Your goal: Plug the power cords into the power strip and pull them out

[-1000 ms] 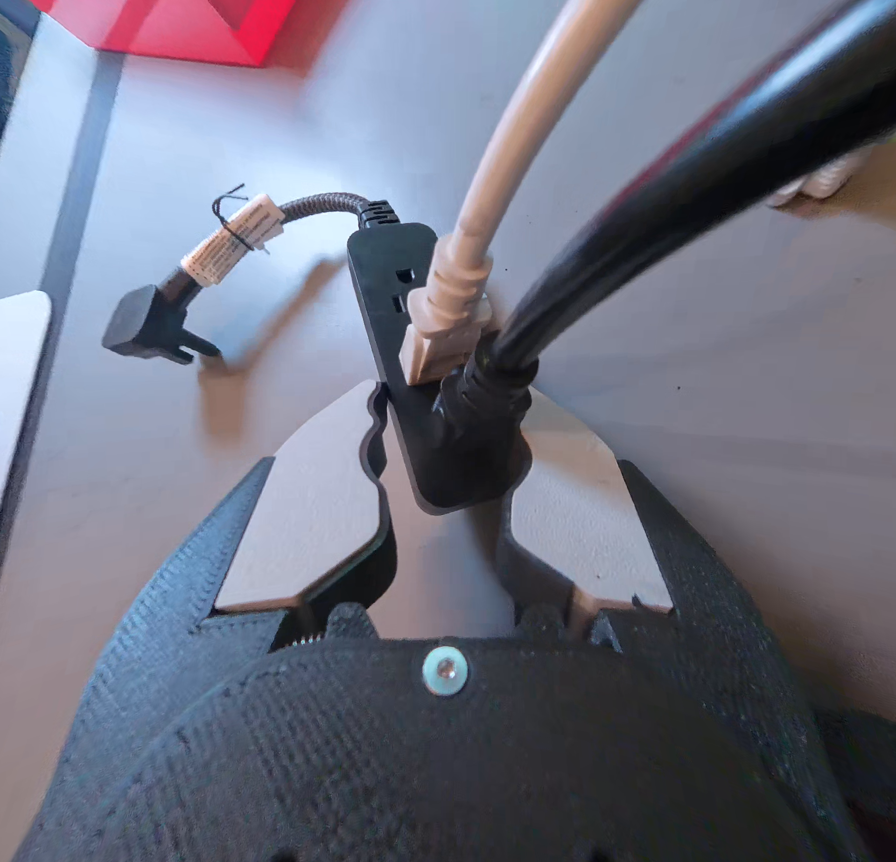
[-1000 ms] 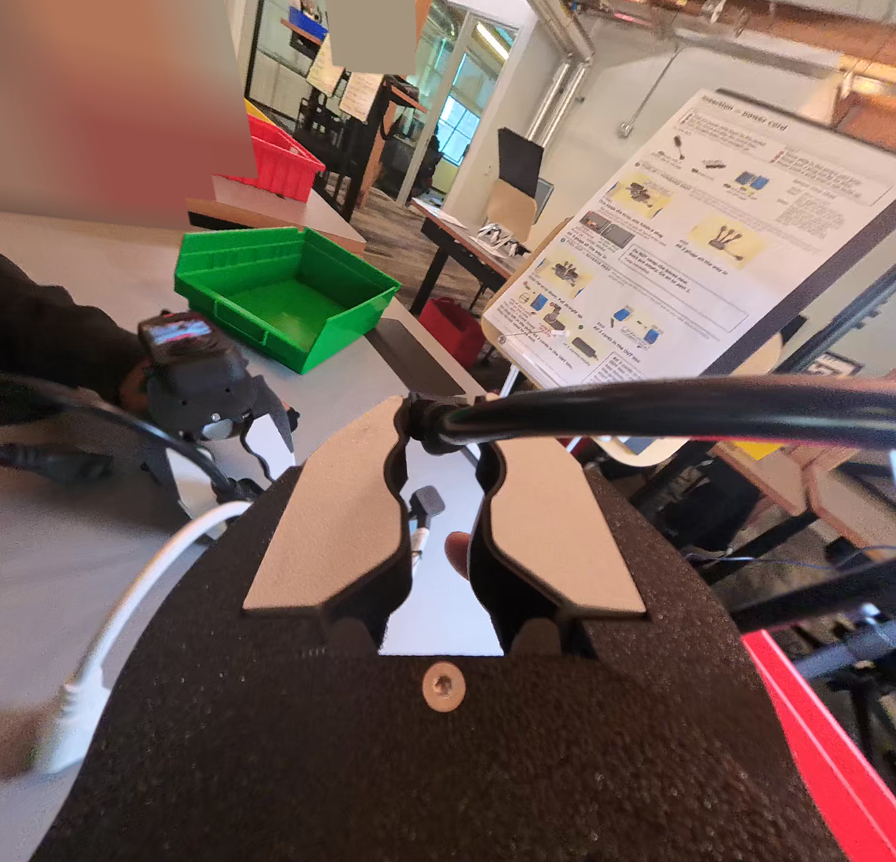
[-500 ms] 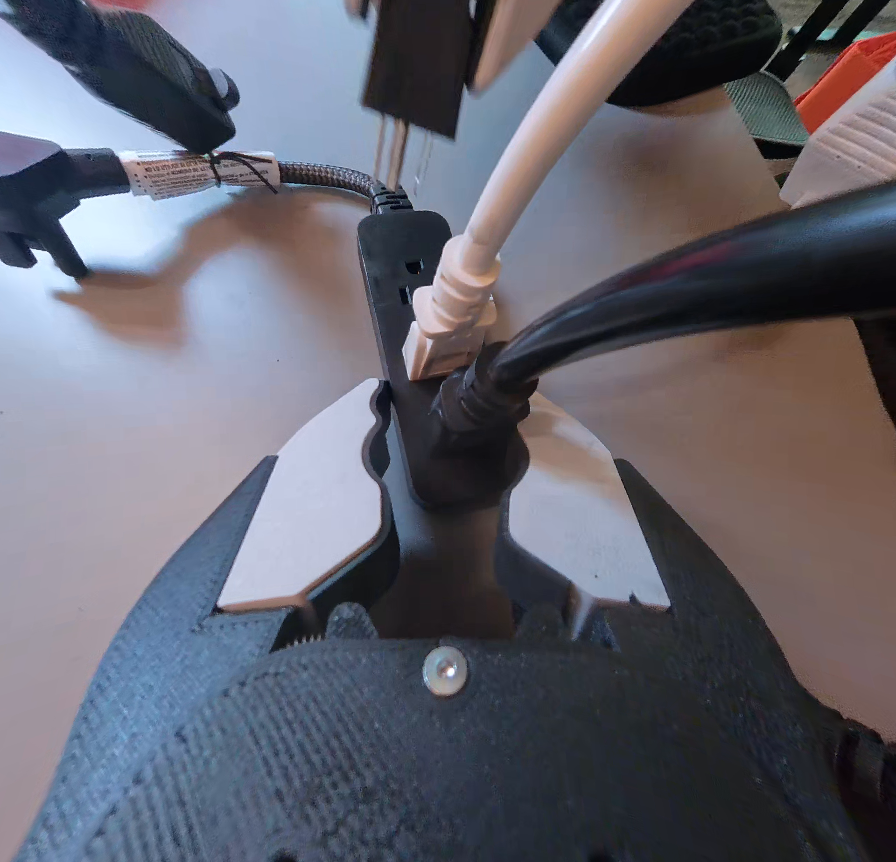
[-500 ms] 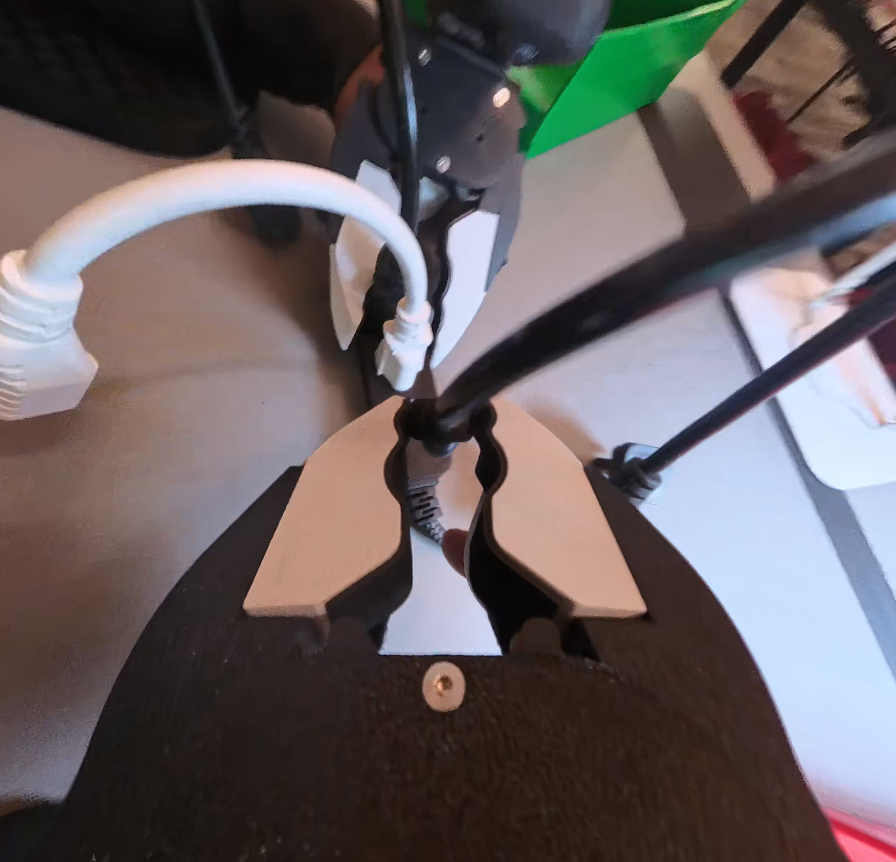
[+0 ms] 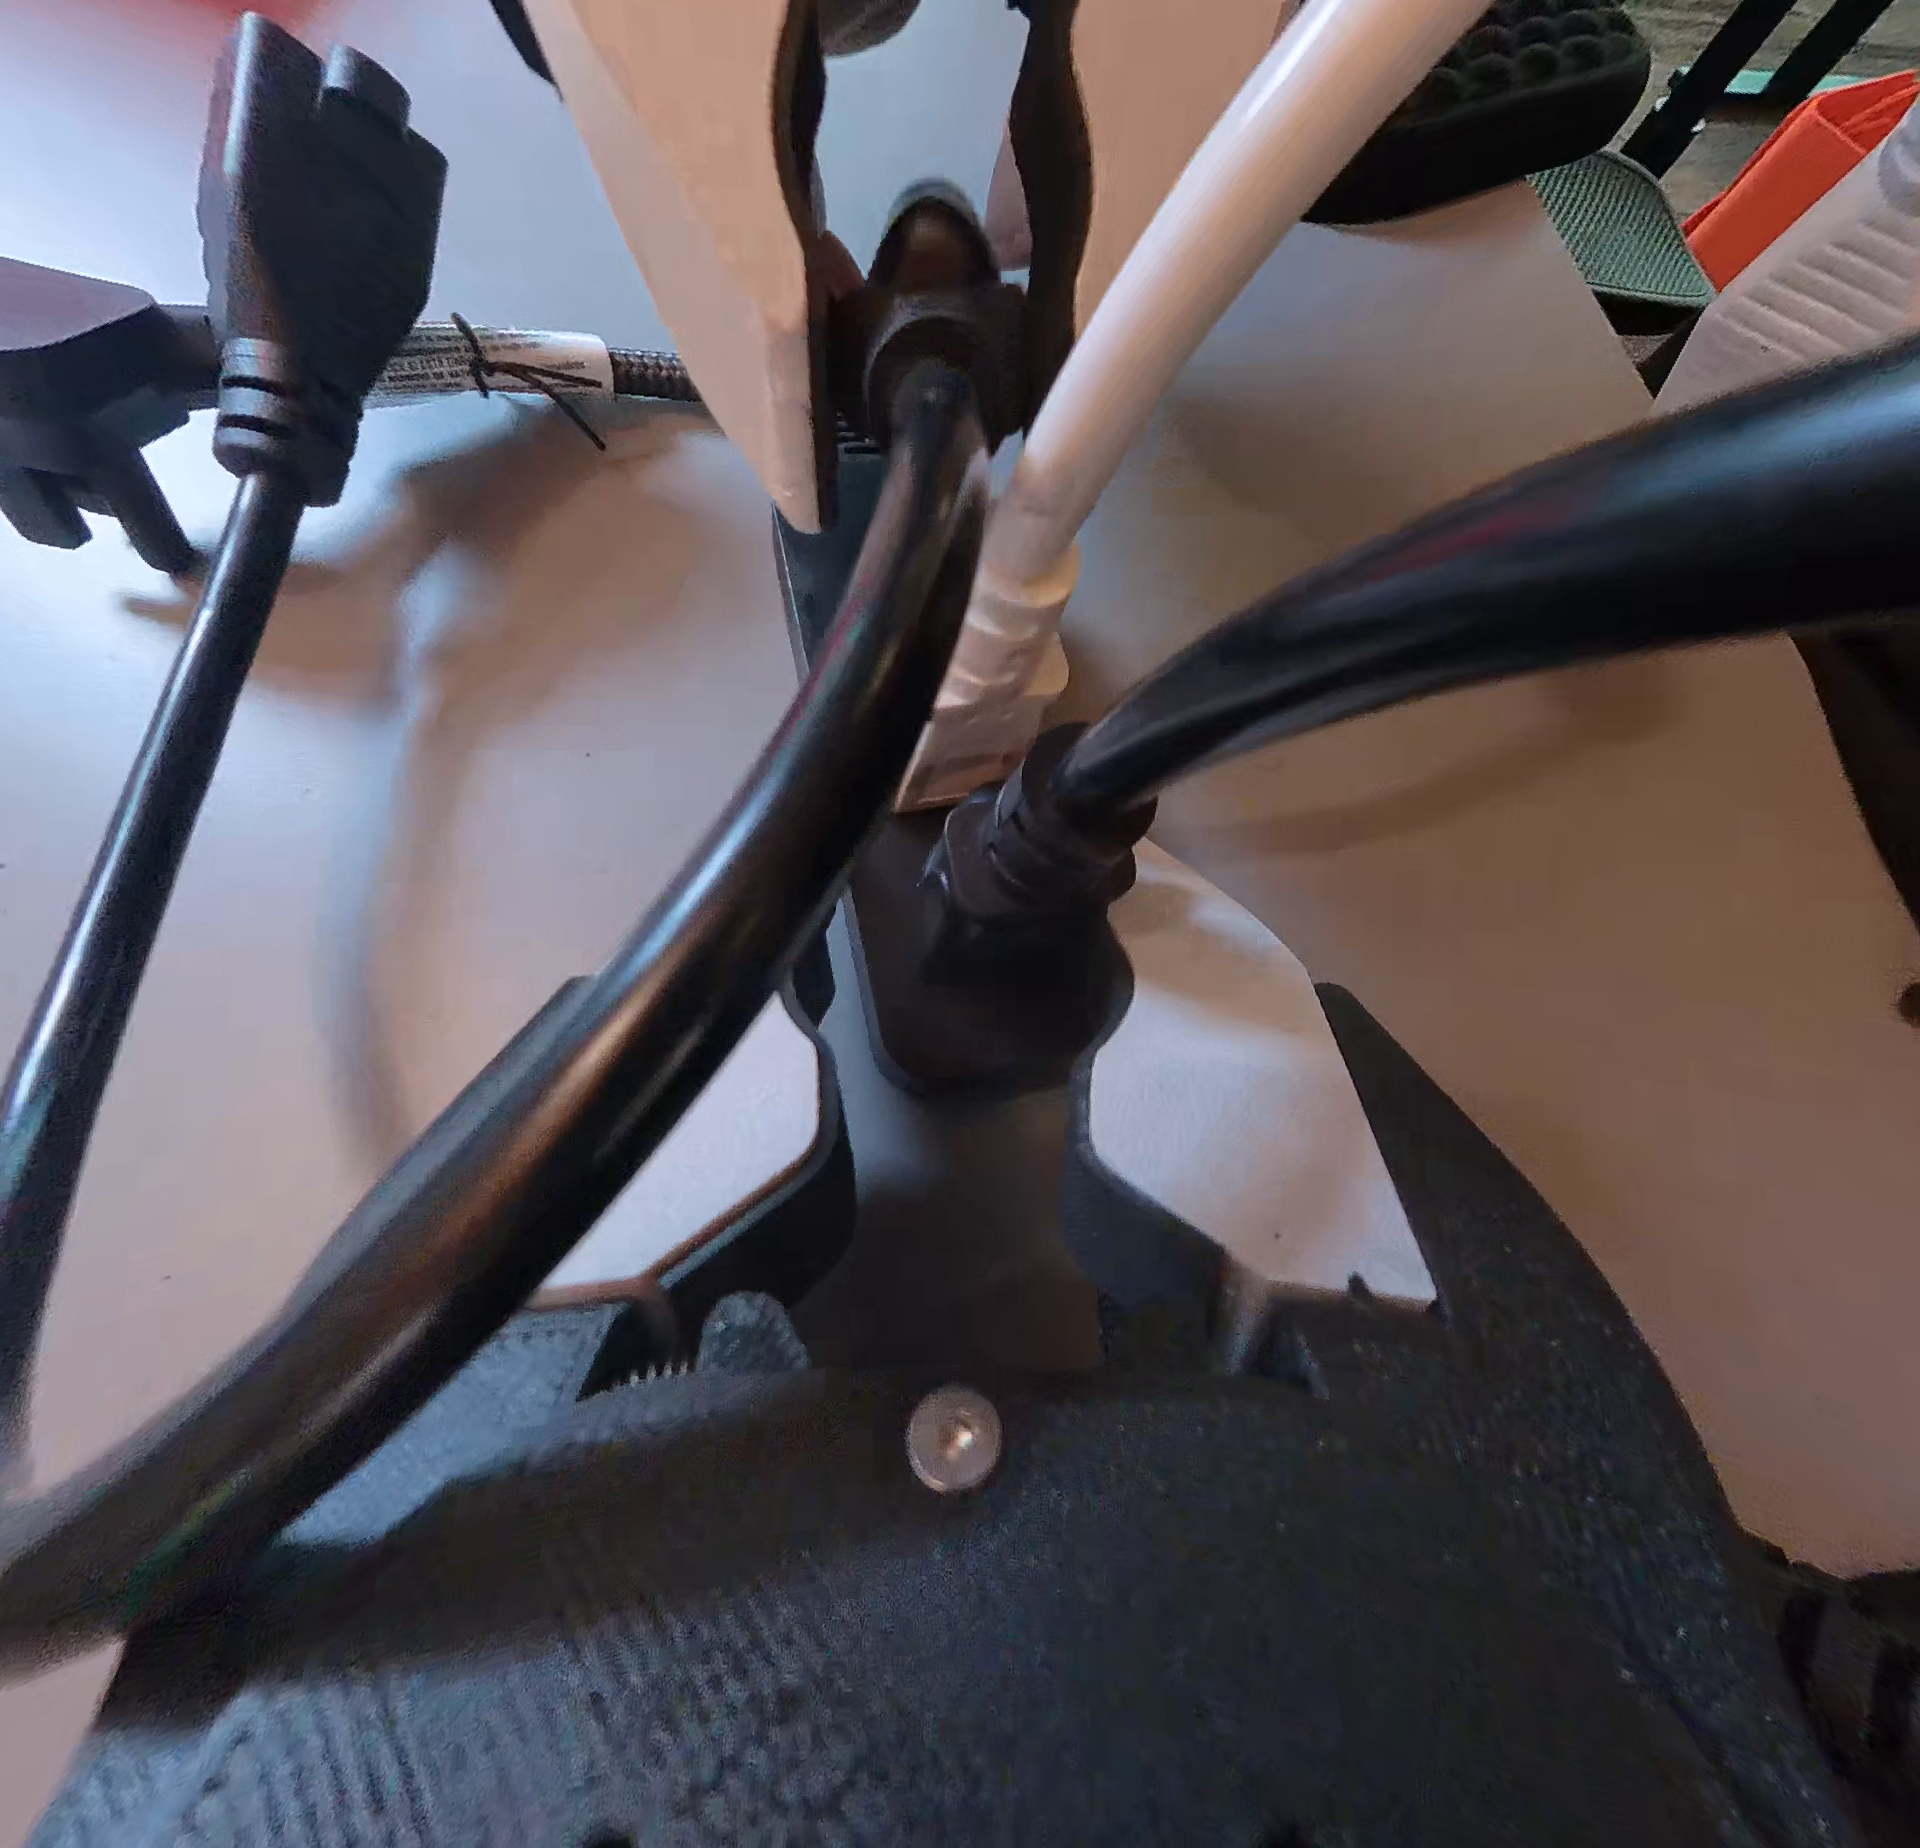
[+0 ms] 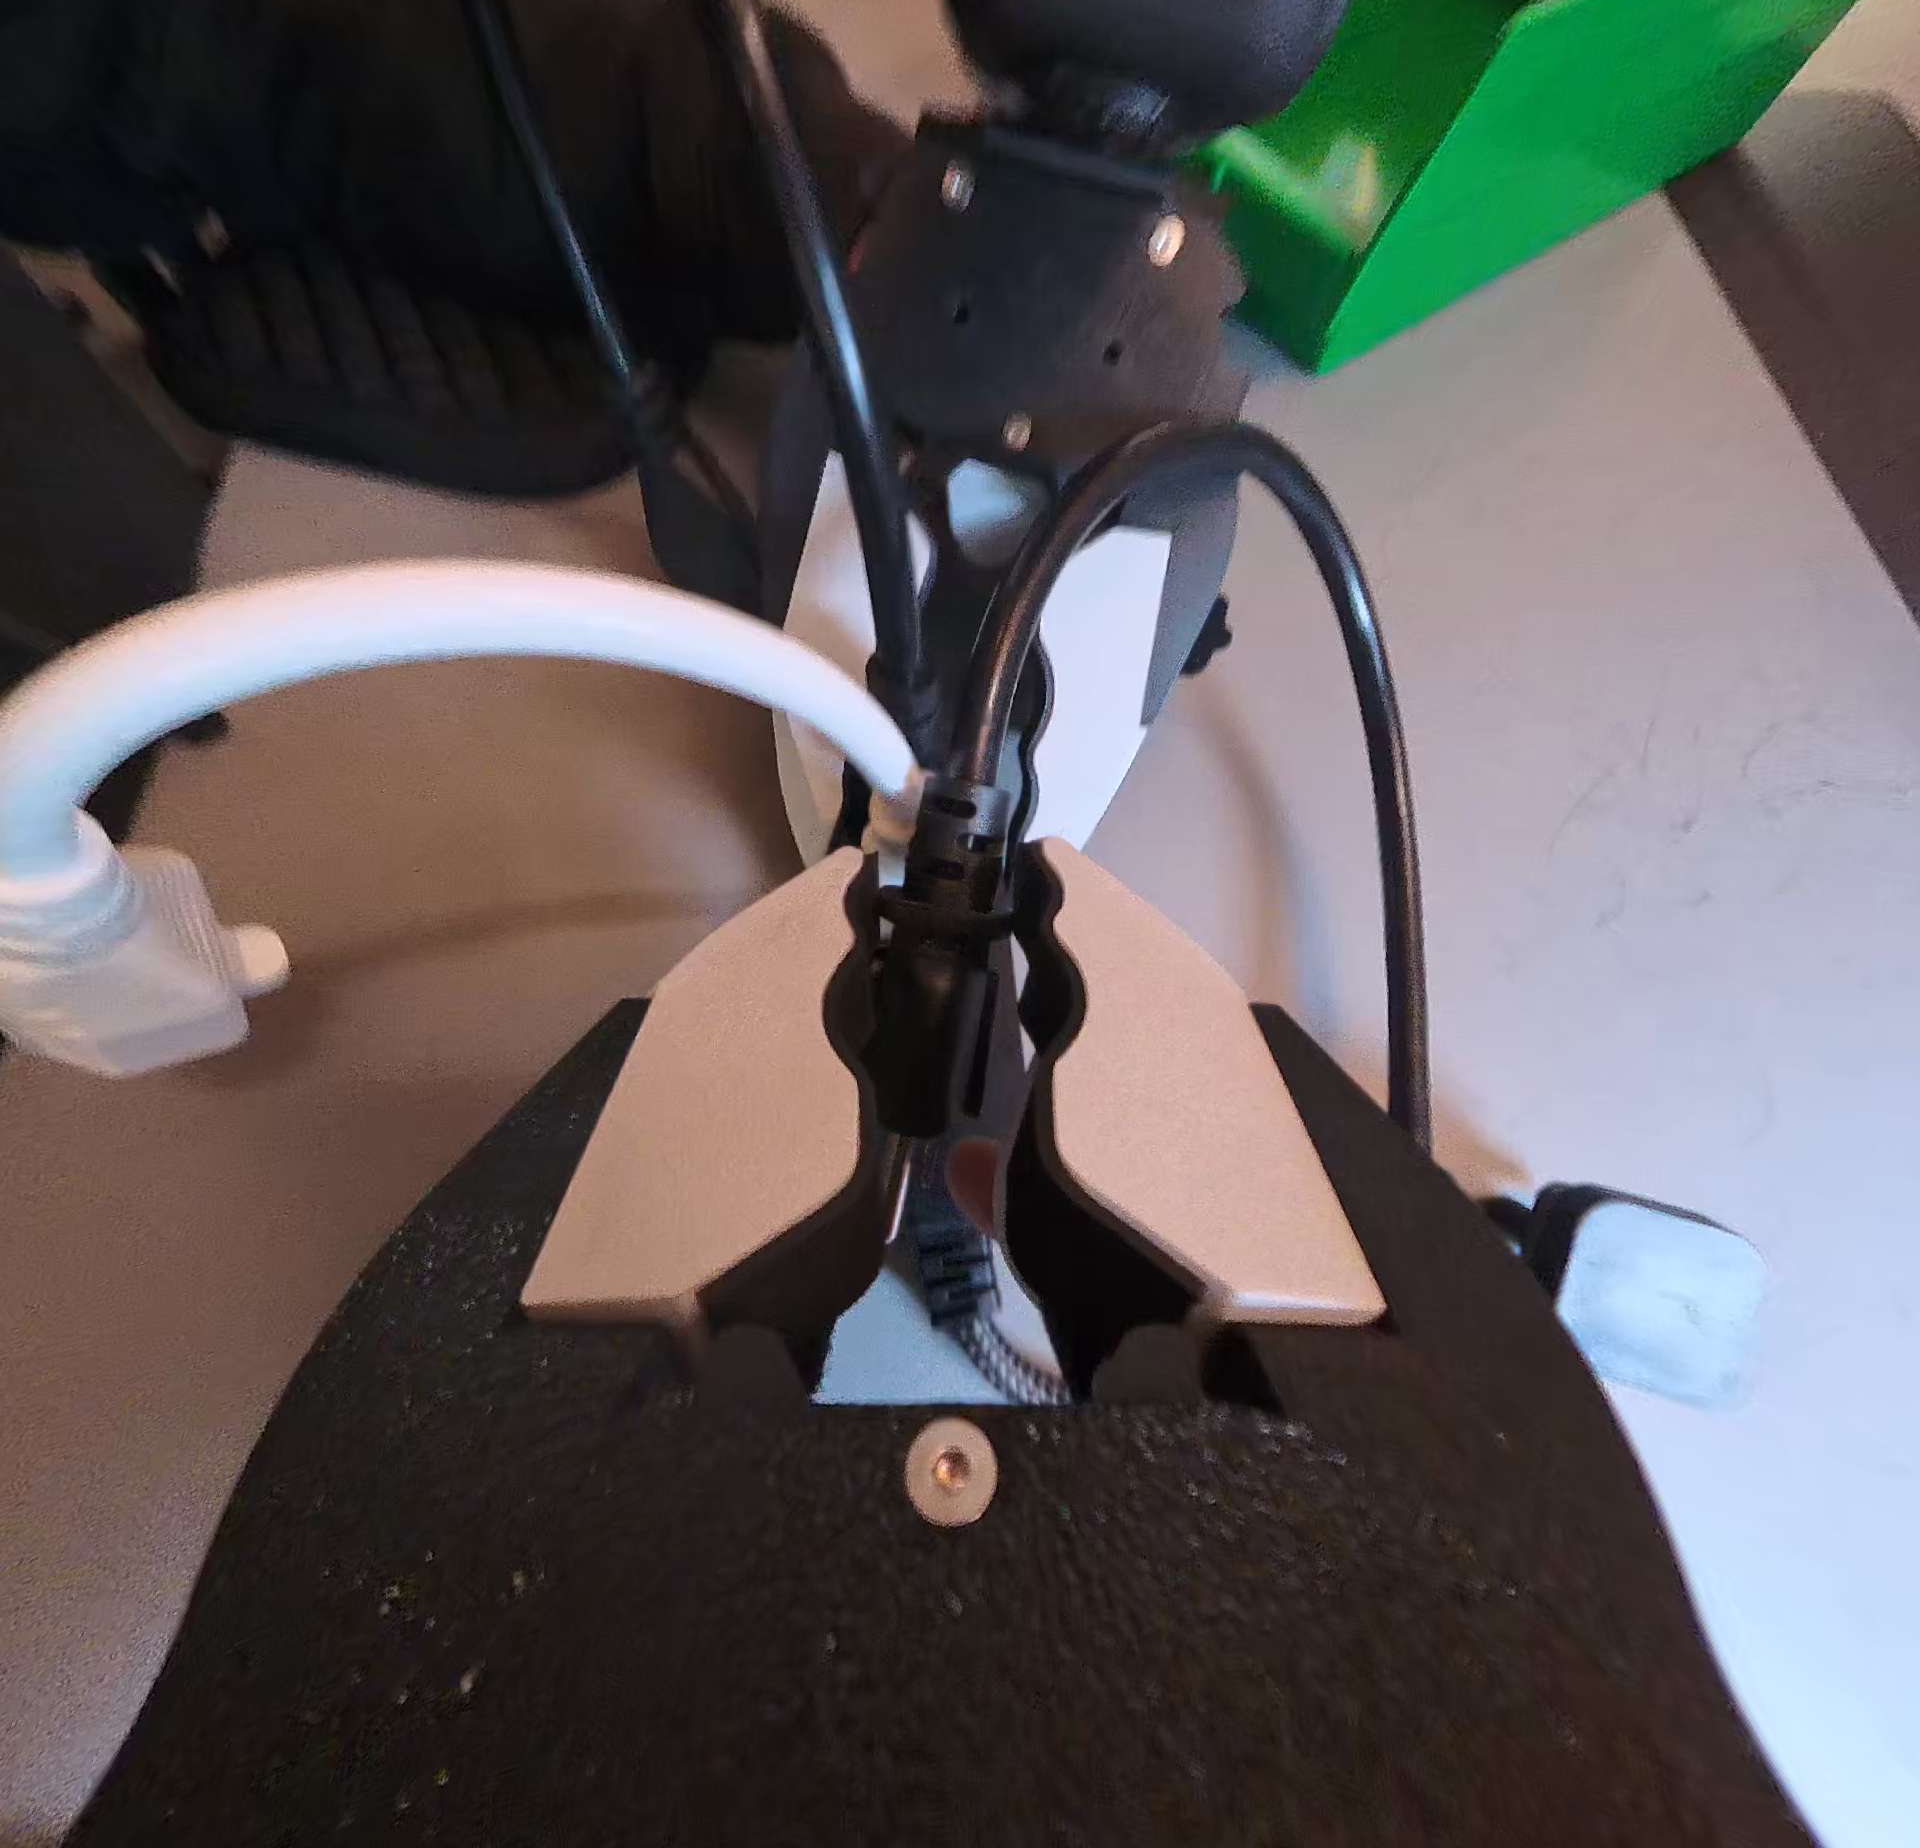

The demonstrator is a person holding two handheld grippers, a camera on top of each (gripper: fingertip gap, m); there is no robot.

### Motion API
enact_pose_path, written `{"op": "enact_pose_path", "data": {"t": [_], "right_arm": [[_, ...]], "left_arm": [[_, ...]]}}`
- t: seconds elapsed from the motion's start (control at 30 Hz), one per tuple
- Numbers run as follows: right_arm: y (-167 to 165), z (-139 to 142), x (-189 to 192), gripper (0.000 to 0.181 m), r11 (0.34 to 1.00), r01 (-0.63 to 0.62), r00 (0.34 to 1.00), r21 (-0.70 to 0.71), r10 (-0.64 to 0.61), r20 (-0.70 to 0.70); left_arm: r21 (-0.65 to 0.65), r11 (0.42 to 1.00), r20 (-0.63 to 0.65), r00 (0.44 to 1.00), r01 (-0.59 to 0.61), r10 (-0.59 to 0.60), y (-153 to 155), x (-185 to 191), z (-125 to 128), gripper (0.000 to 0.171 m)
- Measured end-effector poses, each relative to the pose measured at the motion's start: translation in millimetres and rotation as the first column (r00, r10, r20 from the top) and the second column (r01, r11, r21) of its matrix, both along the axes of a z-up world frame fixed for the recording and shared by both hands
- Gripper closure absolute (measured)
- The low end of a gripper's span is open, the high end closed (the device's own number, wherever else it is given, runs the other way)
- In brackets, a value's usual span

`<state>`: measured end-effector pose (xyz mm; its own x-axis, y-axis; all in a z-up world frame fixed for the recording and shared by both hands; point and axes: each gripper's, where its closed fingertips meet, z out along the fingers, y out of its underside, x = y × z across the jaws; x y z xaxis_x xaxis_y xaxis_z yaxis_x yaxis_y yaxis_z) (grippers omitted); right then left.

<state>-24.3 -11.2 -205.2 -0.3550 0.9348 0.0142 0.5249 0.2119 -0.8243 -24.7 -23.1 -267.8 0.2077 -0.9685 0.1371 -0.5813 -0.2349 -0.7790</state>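
Left wrist view shows the left claw [image 5: 966, 977] closed on the near end of the black power strip [image 5: 977, 1019], which lies on the grey worktop [image 5: 312, 863] and runs straight ahead from its fingertips. Just beyond the grip a thick black plug [image 5: 1023, 868] sits in the strip, and ahead of that a white plug [image 5: 992, 697]. Farther ahead, the right claw [image 5: 920, 416] comes down from above, clamped on a third black plug [image 5: 930, 328] at the far end of the strip; whether its prongs are seated cannot be told. A loose black connector [image 5: 301, 271] hangs ahead and to the left. Right wrist view shows the right claw [image 6: 951, 863] nearly closed around that black plug [image 6: 940, 967], with a green bin [image 6: 1558, 157] ahead and to its right.
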Motion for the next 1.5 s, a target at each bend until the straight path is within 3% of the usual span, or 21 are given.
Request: {"op": "enact_pose_path", "data": {"t": [0.2, 0.4, 0.57, 0.63, 0.73, 0.87, 1.0, 1.07, 1.13, 1.33, 1.5], "right_arm": [[4, -7, 0, 0.154, 1.0, 0.018, 1.0, 0.023, -0.018, -0.021], [4, -7, 3, 0.154, 0.998, 0.02, 0.999, 0.058, -0.018, -0.044], [5, 3, 6, 0.154, 0.998, 0.034, 0.993, 0.047, -0.029, -0.114], [7, 16, 5, 0.154, 0.998, 0.051, 0.983, 0.023, -0.046, -0.176], [13, 40, 2, 0.155, 0.997, 0.073, 0.96, 0.02, -0.065, -0.274], [24, 74, -2, 0.155, 0.988, 0.136, 0.915, 0.072, -0.097, -0.391], [34, 91, -1, 0.156, 0.948, 0.248, 0.887, 0.2, -0.139, -0.441], [36, 88, 0, 0.155, 0.938, 0.277, 0.896, 0.207, -0.174, -0.409], [37, 83, 0, 0.156, 0.929, 0.304, 0.901, 0.21, -0.209, -0.379], [39, 55, 9, 0.153, 0.909, 0.324, 0.941, 0.261, -0.283, -0.186], [43, 34, 21, 0.141, 0.891, 0.334, 0.941, 0.309, -0.335, -0.05]], "left_arm": [[0.03, 0.999, 0.027, 0.999, -0.046, 0.045, 6, -8, 5, 0.125], [-0.029, 0.998, 0.07, 0.996, -0.055, 0.057, 4, -22, 10, 0.124], [-0.107, 0.99, 0.19, 0.975, -0.093, 0.112, 4, -49, 35, 0.128], [-0.141, 0.985, 0.341, 0.929, -0.099, 0.142, 5, -52, 64, 0.133], [-0.22, 0.974, 0.583, 0.793, -0.056, 0.177, 13, -41, 121, 0.136], [-0.303, 0.953, 0.739, 0.634, 0.013, 0.226, 35, -22, 184, 0.134], [-0.348, 0.936, 0.759, 0.574, -0.042, 0.308, 67, -2, 223, 0.138], [-0.335, 0.937, 0.732, 0.598, -0.102, 0.327, 77, 13, 231, 0.148], [-0.278, 0.947, 0.682, 0.66, -0.164, 0.314, 81, 30, 230, 0.16], [-0.038, 0.968, 0.354, 0.903, -0.246, 0.243, 66, 69, 197, 0.164], [0.19, 0.955, 0.02, 0.974, -0.227, 0.227, 56, 80, 167, 0.165]]}}
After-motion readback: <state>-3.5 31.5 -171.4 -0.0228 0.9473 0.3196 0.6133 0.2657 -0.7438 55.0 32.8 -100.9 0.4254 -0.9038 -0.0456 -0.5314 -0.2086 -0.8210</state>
